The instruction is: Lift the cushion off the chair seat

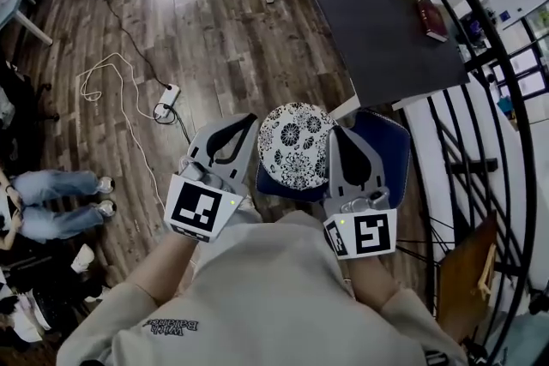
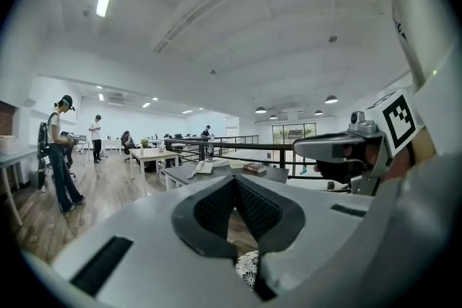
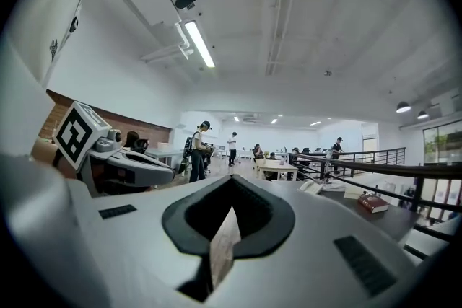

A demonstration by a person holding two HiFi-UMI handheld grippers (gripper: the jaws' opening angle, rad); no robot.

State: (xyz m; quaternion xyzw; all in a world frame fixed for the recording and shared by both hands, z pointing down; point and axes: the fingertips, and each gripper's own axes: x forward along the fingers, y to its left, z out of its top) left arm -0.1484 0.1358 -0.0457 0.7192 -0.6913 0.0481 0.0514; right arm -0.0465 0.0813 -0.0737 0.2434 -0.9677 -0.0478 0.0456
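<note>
Cushion [image 1: 296, 146] is seen over blue chair seat [image 1: 393, 146], edge pinched in clenched R hand-held gripper [image 1: 341, 133] at its 3 o'clock. L hand-held gripper [image 1: 244, 123], at 9 o'clock, is clenched too, its grip unclear. Lift judged underway; next, cushion must be carried clear w/o slipping.

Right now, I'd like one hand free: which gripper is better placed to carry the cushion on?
Probably right: the right gripper is shut on the cushion's edge, between its jaws; the left gripper shows only a sliver of it.

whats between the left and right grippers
The round patterned cushion, held at its edges by the left gripper and the right gripper, over the blue chair seat. The head view shows it.
</note>
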